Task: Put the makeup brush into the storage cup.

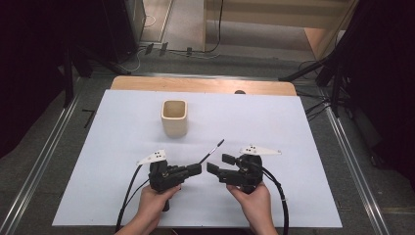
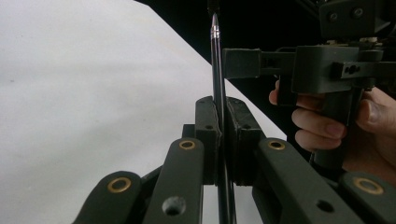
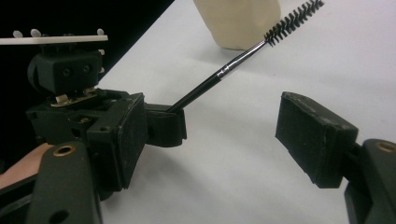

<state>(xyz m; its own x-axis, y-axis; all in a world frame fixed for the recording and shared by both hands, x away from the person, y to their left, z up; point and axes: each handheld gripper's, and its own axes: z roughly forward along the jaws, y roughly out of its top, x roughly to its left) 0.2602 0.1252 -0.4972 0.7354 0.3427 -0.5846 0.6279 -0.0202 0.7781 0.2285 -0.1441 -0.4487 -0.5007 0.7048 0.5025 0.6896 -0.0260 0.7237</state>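
Your right tongs (image 3: 215,140) stand wide apart, nothing between the pads. At nine o'clock, your left tongs (image 3: 163,123) clamp a slim brush (image 3: 243,55) whose bristled tip angles toward one o'clock, just beside the cream cup (image 3: 236,23) on the white worktop (image 3: 233,177).

A white sheet (image 1: 274,127) covers the desk, and a strip of bare wooden desk top (image 1: 195,85) shows along its far edge, with a small dark spot (image 1: 240,91) at that edge. A cream cup (image 1: 174,118) with a squarish open mouth stands upright on the sheet, toward the far side and left of the middle. Metal rails (image 1: 46,156) run along the grey floor on both sides of the desk. Beyond the far edge, black cables (image 1: 147,49) lie on the floor near a dark cabinet (image 1: 122,24), and black stand legs (image 1: 313,71) slant in at the right.
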